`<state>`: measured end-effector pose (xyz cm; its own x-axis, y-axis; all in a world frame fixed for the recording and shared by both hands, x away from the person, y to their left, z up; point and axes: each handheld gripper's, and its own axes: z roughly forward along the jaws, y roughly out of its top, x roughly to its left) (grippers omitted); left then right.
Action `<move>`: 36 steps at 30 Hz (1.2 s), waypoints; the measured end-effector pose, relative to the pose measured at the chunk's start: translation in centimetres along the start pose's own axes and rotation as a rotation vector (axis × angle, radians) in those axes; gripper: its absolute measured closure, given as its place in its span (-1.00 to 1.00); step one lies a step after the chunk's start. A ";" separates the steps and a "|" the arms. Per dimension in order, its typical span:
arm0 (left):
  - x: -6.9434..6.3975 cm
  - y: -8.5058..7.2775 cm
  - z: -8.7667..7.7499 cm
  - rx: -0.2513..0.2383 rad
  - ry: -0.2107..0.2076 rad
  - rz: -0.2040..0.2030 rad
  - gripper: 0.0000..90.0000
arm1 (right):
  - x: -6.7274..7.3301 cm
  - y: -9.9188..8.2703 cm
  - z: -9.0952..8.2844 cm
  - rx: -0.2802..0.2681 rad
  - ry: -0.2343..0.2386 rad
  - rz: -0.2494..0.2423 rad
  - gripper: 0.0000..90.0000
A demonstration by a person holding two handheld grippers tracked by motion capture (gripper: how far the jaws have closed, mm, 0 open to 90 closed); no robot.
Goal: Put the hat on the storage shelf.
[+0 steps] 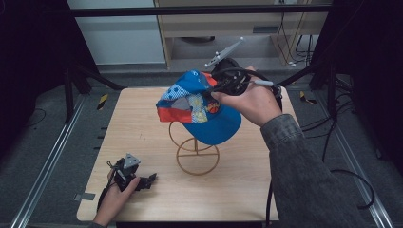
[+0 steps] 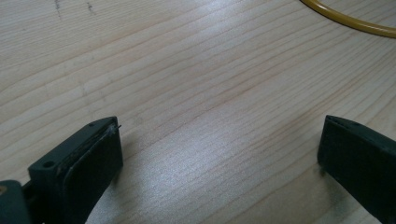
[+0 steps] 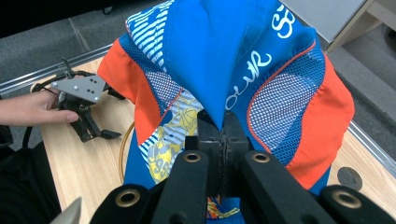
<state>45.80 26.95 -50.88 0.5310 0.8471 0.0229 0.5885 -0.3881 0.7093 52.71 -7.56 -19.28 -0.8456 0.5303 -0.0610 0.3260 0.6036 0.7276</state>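
Table [image 1: 142, 118], light wood, carries everything. Cap [image 1: 202, 107], blue with orange panels and patterned patches, sits draped over the top of a yellow wire stand [image 1: 197, 154] near the table's middle, brim pointing toward the person. Right gripper [image 1: 223, 88], held in the person's hand above the cap, has its jaws pressed together on a pinched fold of the crown fabric; in the right gripper view the blue cloth rises in a ridge from between the black jaws. Left gripper [image 1: 148, 179] rests low at the near left corner of the table, jaws spread wide with bare wood between them, nothing held, well apart from the stand.
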 end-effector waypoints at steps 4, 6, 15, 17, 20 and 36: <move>0.0 0.0 0.0 -0.002 0.000 -0.002 -1.00 | 0.3 0.1 0.4 0.004 0.006 -0.003 1.00; 0.0 0.0 0.0 -0.002 0.000 -0.002 -1.00 | 0.3 0.2 0.5 0.003 0.009 -0.006 1.00; 0.0 0.0 0.0 -0.002 0.000 -0.002 -1.00 | 0.7 0.2 1.8 0.021 0.019 -0.010 1.00; 0.0 0.0 0.0 -0.002 0.000 -0.002 -1.00 | 0.8 0.2 2.2 0.031 0.026 -0.011 1.00; 0.0 0.0 0.0 -0.002 0.000 -0.002 -1.00 | 1.1 0.3 2.8 0.040 0.030 -0.014 1.00; 0.0 0.0 0.0 -0.002 -0.002 0.001 -1.00 | 1.8 0.0 5.1 0.084 0.050 -0.029 0.99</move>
<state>45.79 26.91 -50.89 0.5328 0.8460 0.0220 0.5869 -0.3881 0.7106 53.29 -3.57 -22.85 -0.8745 0.4828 -0.0454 0.3338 0.6671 0.6660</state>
